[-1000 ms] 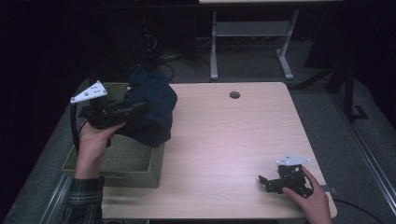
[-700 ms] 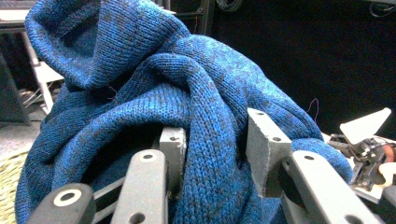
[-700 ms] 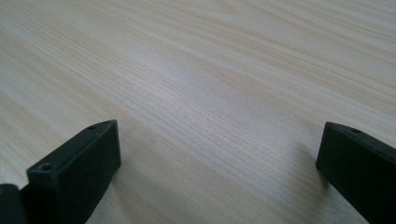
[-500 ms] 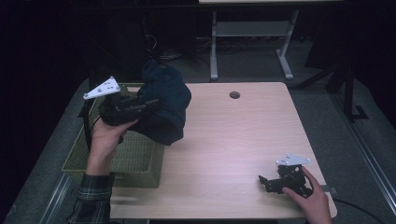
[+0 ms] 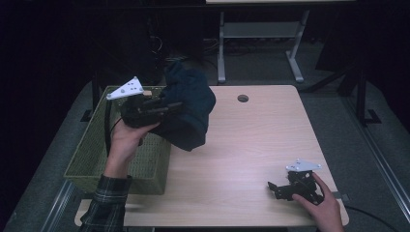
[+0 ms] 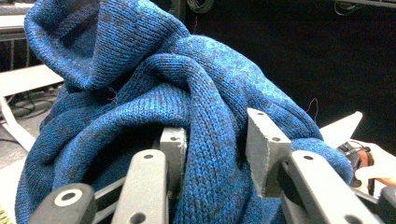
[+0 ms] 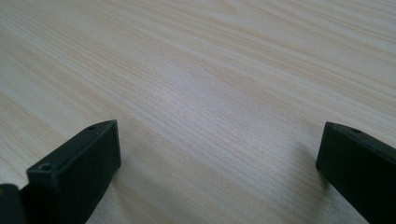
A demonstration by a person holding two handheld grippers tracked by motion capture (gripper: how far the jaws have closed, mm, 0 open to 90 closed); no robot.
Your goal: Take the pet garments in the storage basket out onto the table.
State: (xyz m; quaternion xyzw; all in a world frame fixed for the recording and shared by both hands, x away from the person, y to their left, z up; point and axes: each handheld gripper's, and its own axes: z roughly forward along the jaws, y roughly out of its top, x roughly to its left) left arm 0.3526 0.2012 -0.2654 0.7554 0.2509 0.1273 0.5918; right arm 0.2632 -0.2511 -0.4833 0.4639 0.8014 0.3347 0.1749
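The blue sweater (image 6: 187, 107) covers most of the left gripper (image 6: 217, 154) jaws and is cut off at the bottom edge; the basket (image 5: 87, 159) floor behind it is hidden.

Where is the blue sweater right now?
In the high view, the blue sweater hangs from the left gripper, above the table's left edge beside the green basket.

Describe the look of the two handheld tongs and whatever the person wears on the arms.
Both tongs are black. The left tongs and the right tongs each carry a pale grey three-cornered plate on top and trail a dark cable. The left tongs' pads look grey and blocky. The left forearm has a dark plaid sleeve.
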